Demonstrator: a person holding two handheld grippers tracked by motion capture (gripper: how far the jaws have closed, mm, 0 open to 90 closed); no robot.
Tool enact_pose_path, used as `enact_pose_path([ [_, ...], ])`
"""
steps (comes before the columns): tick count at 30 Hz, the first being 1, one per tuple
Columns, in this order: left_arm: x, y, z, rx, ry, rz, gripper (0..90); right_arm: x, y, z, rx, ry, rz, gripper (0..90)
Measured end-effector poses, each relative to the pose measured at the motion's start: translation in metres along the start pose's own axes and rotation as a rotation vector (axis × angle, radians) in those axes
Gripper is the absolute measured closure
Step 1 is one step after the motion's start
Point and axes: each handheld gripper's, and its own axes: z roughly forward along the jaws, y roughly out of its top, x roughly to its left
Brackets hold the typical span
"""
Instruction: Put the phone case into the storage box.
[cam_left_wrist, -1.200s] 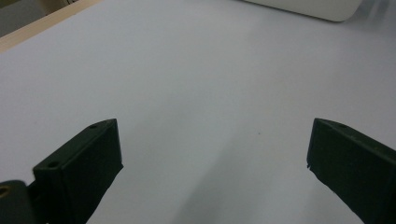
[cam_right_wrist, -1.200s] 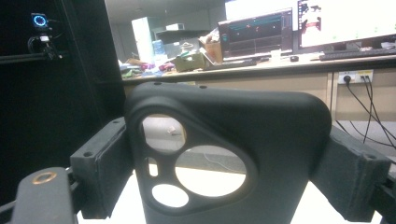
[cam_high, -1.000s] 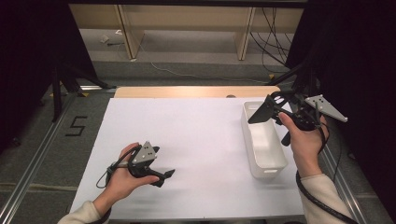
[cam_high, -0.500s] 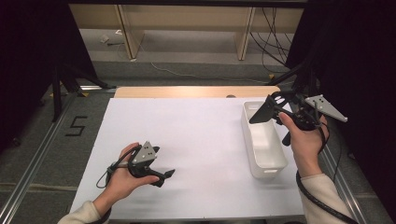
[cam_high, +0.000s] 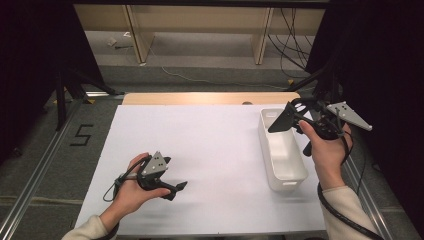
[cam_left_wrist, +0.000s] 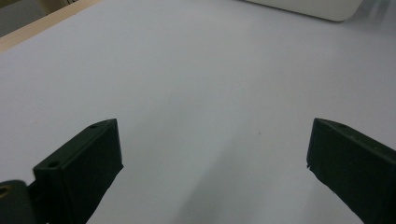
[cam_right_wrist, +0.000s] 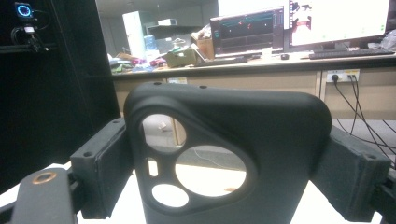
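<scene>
A black phone case (cam_right_wrist: 275, 126) with camera cut-outs stands upright between the jaws of my right gripper (cam_right_wrist: 229, 165), which is shut on its two side edges. In the high view the phone case (cam_high: 280, 121) hangs in the air over the far end of a white bin (cam_high: 285, 167), with the right gripper (cam_high: 300, 114) behind it at the table's right. My left gripper (cam_high: 179, 187) rests low on the white table top (cam_high: 215, 140) at the front left. In its own view the left gripper (cam_left_wrist: 215, 163) is open, with bare table between the jaws.
The long white bin lies along the right side of the table, and its rim (cam_left_wrist: 317, 7) appears at the top of the left gripper view. A wooden strip (cam_high: 210, 98) borders the table's far edge. Metal rails run along both sides. Desks with monitors (cam_right_wrist: 299, 21) stand beyond.
</scene>
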Motion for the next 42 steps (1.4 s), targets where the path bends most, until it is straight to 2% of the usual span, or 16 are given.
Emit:
enact_pose_path([
  [22, 0.0, 0.0, 0.0, -0.001, 0.001, 0.0, 2.7, -0.001, -0.002, 0.004, 0.027, -0.013, -0.007, 15.5],
  [42, 0.0, 0.0, 0.0, -0.003, 0.002, -0.002, 2.8, -0.001, -0.006, 0.015, 0.056, -0.037, -0.038, 15.5],
])
